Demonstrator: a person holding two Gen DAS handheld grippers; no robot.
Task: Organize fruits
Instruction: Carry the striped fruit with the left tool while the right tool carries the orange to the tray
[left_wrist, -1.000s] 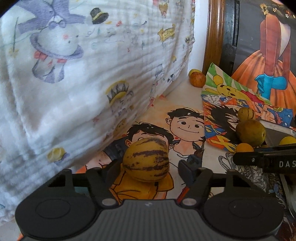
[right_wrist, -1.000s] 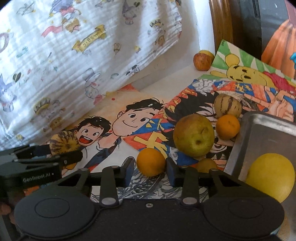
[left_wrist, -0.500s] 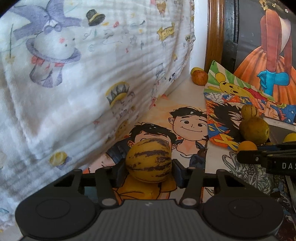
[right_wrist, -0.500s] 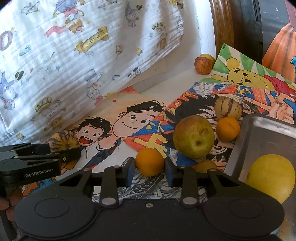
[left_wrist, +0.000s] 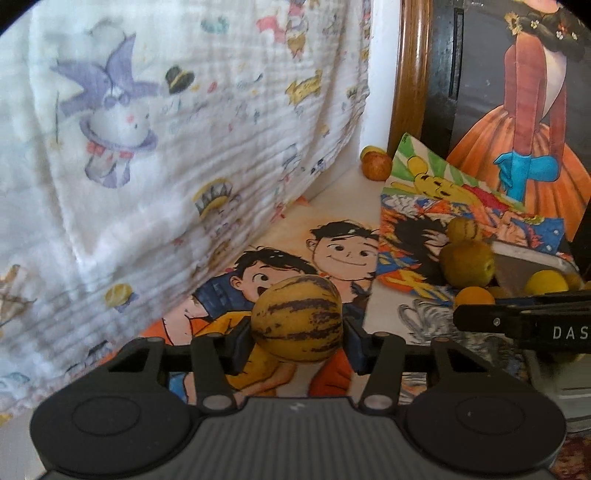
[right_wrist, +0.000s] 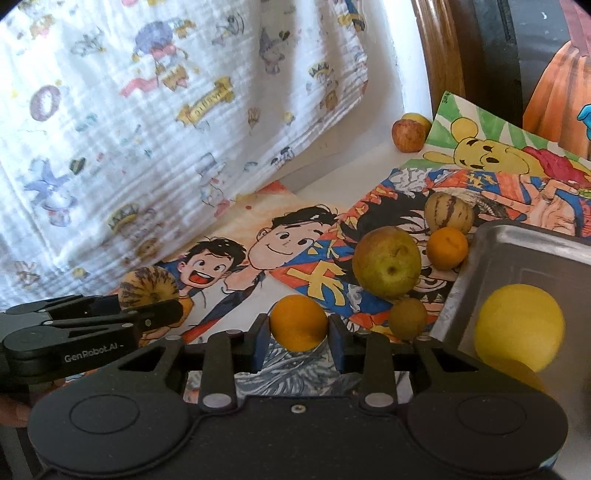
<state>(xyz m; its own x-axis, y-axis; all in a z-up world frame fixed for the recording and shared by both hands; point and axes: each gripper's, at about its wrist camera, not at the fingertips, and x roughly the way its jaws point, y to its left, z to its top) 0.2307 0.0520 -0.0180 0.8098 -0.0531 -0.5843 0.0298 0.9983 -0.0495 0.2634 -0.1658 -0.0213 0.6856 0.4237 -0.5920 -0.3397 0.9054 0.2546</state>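
Cartoon posters are covering the table (right_wrist: 354, 173), a printed white cloth (left_wrist: 184, 129) is hanging along its left side, and a framed picture (left_wrist: 517, 110) is leaning at the back.

Item 1: striped melon (left_wrist: 297, 319). The left gripper (left_wrist: 297, 332) is pinching it between both pads, jaws narrowed to the fruit's width, over the poster of two boys near the table's front left edge. It seems to be lifting clear of the paper, presumably for carrying to the tray.

Item 2: orange (right_wrist: 298, 322). The right gripper (right_wrist: 298, 338) is bracketing it, pads at either flank; whether they are already pressing cannot be told. It is sitting at the front edge, just left of the metal tray (right_wrist: 517, 258).

Item 3: yellow fruit (right_wrist: 519, 326). It is resting inside the tray, suggesting the tray is serving as the collecting place.

Item 4: loose fruit waiting beside the tray's left rim: a large green pear (right_wrist: 386, 266), a small brown fruit (right_wrist: 407, 318), a second orange (right_wrist: 447, 247), a second striped melon (right_wrist: 448, 213).

Item 5: apple (right_wrist: 408, 135), with a yellow fruit behind it, lying well apart in the back corner.
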